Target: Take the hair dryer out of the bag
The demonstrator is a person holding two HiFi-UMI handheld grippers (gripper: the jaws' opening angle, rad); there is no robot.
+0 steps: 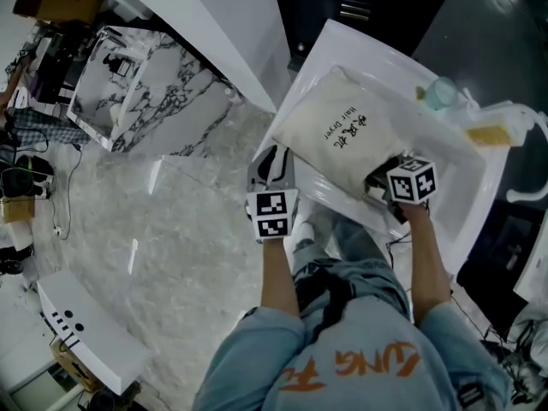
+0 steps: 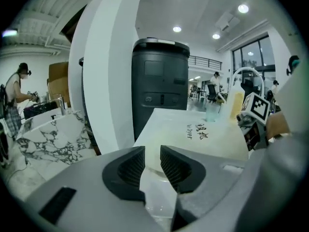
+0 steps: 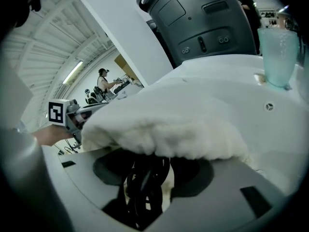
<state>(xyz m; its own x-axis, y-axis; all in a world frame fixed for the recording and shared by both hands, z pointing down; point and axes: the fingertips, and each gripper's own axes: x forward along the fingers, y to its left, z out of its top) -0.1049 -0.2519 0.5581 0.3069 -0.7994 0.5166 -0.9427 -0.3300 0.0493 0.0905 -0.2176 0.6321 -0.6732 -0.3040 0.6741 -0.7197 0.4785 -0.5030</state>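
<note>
Right claw (image 3: 147, 167) grips one black cord (image 3: 144, 193) under one bag (image 3: 164, 115); left claw (image 2: 152, 164) released

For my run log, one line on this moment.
bag: on counter | left gripper: open beside bag | right gripper: closed on black cord at bag's mouth | dryer: unseen

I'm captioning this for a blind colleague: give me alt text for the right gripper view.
The right gripper holds a bundle of black cord between its jaws at the mouth of a white fabric bag on a white surface; a pale tumbler and dark bin stand behind.
</note>
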